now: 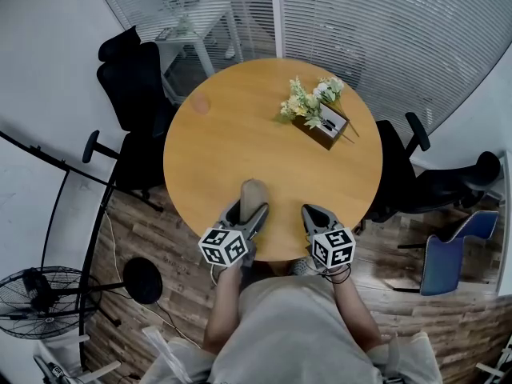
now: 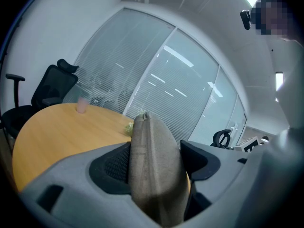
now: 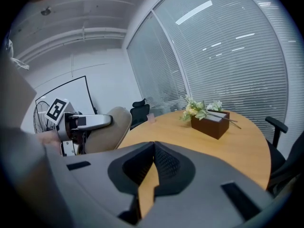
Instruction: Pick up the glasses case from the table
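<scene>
The beige fabric glasses case point(image 1: 254, 190) is gripped between the jaws of my left gripper point(image 1: 250, 213) at the near edge of the round wooden table point(image 1: 240, 126). In the left gripper view the case point(image 2: 154, 175) fills the gap, and both pads of the left gripper point(image 2: 155, 152) press its sides. My right gripper point(image 1: 314, 214) hovers beside it on the right, shut with nothing in it. In the right gripper view that gripper's point(image 3: 153, 148) jaws meet, and the case point(image 3: 108, 126) shows at left in the left gripper point(image 3: 90, 122).
A brown box with flowers point(image 1: 322, 121) stands at the table's far right, and a pink cup point(image 1: 200, 102) at its far left. Black office chairs point(image 1: 136, 94) point(image 1: 432, 186) flank the table. A floor fan point(image 1: 32, 294) stands at the lower left.
</scene>
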`<state>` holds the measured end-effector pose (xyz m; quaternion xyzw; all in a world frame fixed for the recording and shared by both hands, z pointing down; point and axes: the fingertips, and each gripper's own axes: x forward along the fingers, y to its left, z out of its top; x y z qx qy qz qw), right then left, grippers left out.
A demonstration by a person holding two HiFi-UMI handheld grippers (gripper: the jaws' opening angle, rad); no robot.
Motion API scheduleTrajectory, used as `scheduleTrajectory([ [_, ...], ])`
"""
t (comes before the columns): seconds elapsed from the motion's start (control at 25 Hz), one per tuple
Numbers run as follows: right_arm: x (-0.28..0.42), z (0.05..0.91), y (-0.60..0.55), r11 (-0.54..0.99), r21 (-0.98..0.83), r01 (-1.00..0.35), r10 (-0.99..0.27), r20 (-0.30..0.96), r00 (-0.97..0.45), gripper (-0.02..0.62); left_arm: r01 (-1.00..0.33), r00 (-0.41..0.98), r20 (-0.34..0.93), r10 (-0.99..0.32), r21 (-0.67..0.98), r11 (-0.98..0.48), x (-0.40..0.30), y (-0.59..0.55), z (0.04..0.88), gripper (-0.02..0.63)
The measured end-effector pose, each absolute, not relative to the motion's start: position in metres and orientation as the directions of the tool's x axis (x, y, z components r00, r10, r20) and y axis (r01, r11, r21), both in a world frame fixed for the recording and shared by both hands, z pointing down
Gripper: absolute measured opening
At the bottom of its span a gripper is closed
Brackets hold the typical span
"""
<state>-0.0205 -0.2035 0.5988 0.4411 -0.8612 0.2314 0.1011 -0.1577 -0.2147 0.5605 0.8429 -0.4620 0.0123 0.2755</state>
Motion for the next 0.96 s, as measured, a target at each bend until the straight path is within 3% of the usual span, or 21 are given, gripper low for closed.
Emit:
scheduleTrajectory([
  [0.96,-0.0223,0.5989,-0.2003,0.515,-0.31,-0.8,-0.706,0.377,-0.6,-0.003,-0.782,0.576,0.283,-0.766,0.465,-0.416,-0.1576,-0.2129,0.5662,0.319],
])
